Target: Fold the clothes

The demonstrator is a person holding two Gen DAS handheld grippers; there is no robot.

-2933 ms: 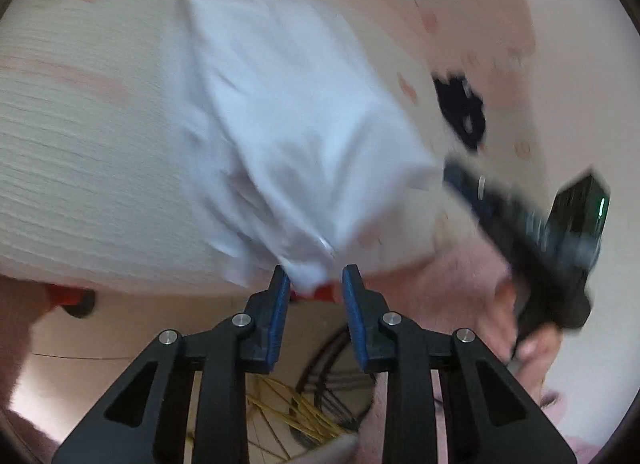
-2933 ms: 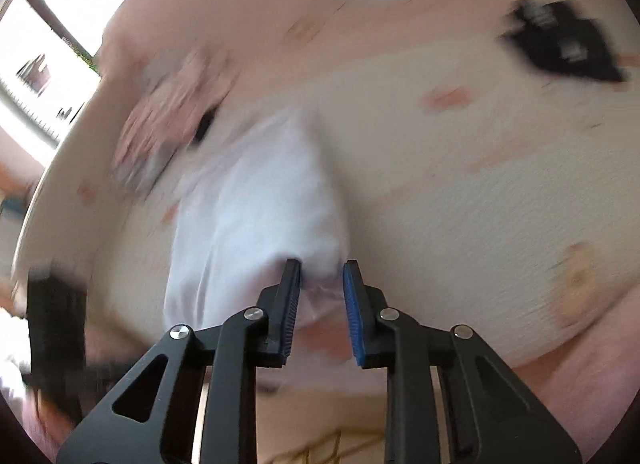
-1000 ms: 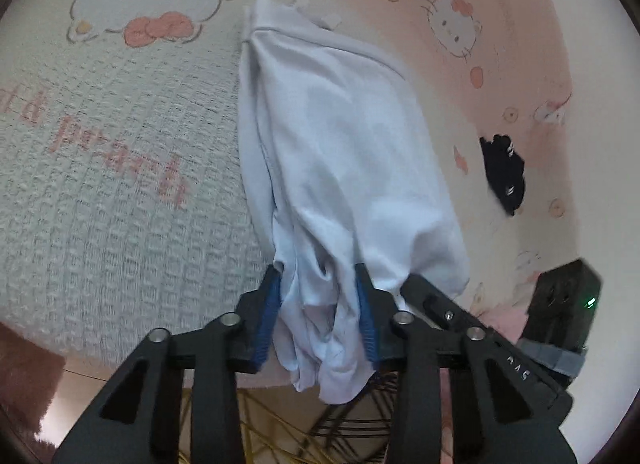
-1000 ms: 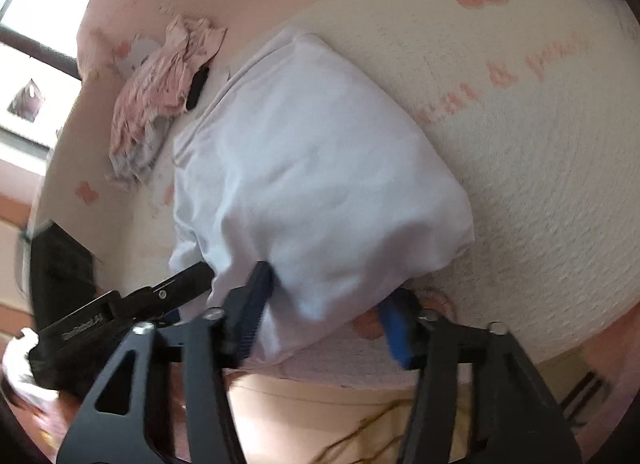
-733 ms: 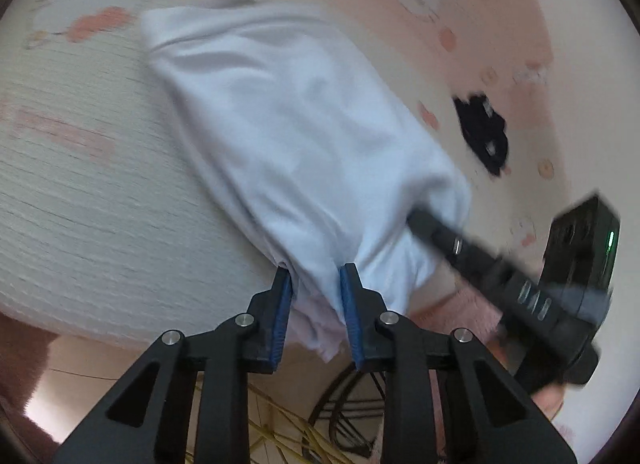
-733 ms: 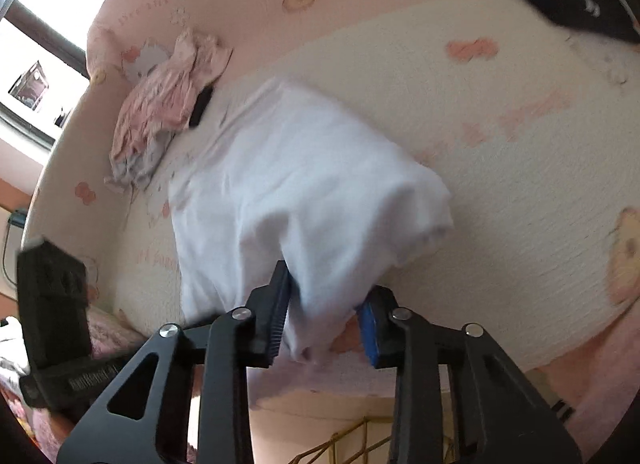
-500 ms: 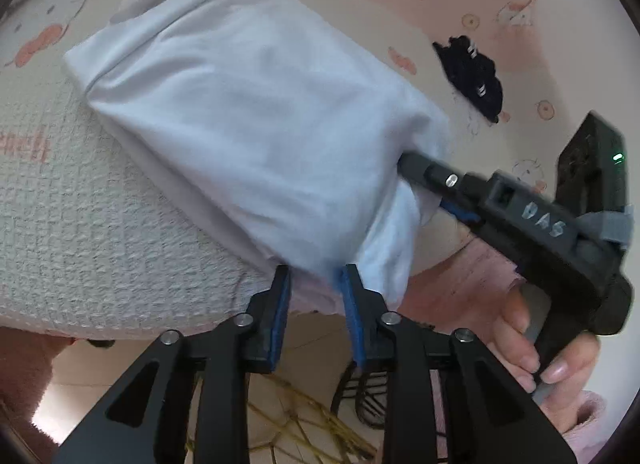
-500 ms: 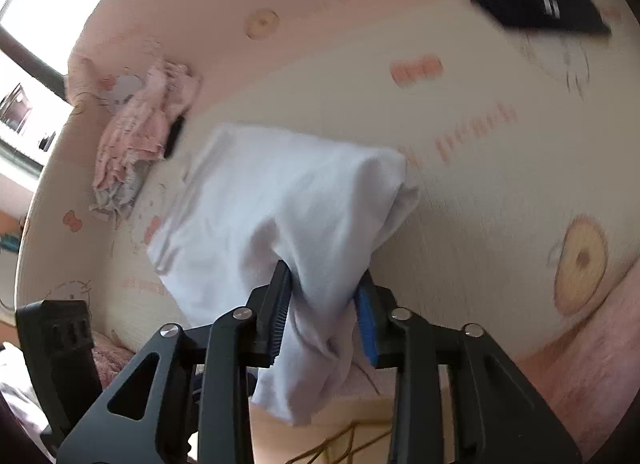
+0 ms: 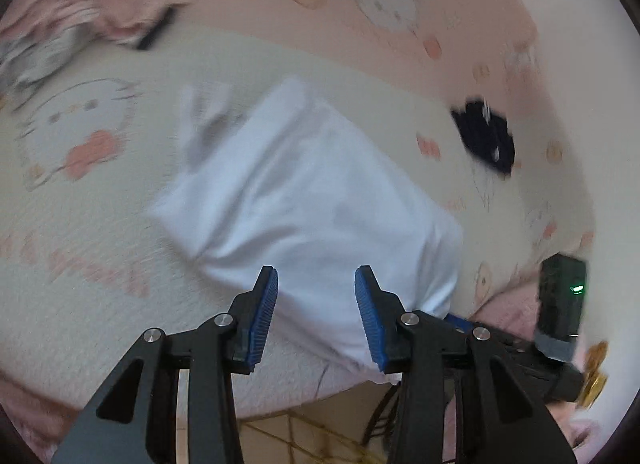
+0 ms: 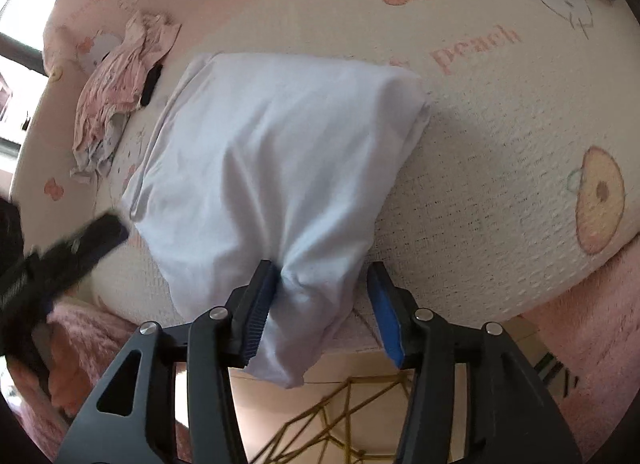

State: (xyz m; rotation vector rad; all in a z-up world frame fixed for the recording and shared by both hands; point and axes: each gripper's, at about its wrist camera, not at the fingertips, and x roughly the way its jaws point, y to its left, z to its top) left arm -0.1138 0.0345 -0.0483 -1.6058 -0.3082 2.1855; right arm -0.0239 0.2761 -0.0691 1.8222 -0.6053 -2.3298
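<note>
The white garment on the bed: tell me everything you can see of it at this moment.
The white garment is plain, thin, soft-looking cloth, folded into a rough rectangle with soft creases. It lies flat on the cream patterned bedspread, with one bunched corner hanging over the bed's near edge. That corner sits between the fingers of the right gripper, whose jaws are opening; the left finger touches the cloth. The left gripper hovers open above it.

The white garment [image 10: 276, 167] now lies folded on the bed [image 10: 500, 167], no longer pinched. Both grippers (left [image 9: 316, 316], right [image 10: 322, 304]) stand apart; the right's jaws are opening.
</note>
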